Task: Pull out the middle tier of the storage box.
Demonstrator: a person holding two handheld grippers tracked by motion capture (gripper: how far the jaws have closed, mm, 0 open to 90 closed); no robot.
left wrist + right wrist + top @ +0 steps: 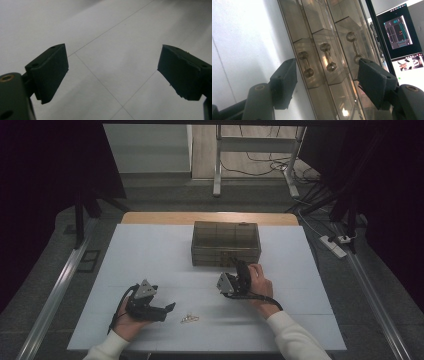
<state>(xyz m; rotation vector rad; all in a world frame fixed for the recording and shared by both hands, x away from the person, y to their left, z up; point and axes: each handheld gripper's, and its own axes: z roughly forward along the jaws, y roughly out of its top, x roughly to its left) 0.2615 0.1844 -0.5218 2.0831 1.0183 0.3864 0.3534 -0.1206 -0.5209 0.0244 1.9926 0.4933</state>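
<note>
Drawer box [226,243]: smoky see-through plastic, standing on the worktop directly ahead of the right gripper [237,268]; three shallow drawers stacked, inner dividers visible through the top; contents too dim to tell.
Drawer handles [327,57]: three small bar pulls with knob ends, one per drawer, seen just beyond the right gripper's jaws in the right gripper view; middle pull roughly centred between the jaws, the other two pulls beside it, one toward each jaw.
Right gripper: jaws apart, one on each side of the box front, nothing pressed between the pads; pointed at the near face of the box, close to it, contact not clear from the high view.
Left gripper [167,309]: jaws wide apart, nothing between them; lying low over bare worktop, well apart from the box, pointing toward the small metal pieces.
Small metal pieces [190,319]: pale, tangled little cluster on the worktop just beyond the left gripper's tips, near side of the right gripper; kind too small to tell.
Worktop [150,260]: white sheet with thin seam lines, wooden edge showing behind the box, far side from both grippers.
Hands: left hand [127,322] under its gripper's body, right hand [260,280] wrapped round its gripper; white sleeves at the near edge.
Room: grey floor, dark curtains at both sides, metal frame legs and loose cables beyond the worktop, power strip [334,246] on the floor off to the right gripper's side.
Screen [400,31]: lit display past the box in the right gripper view.
</note>
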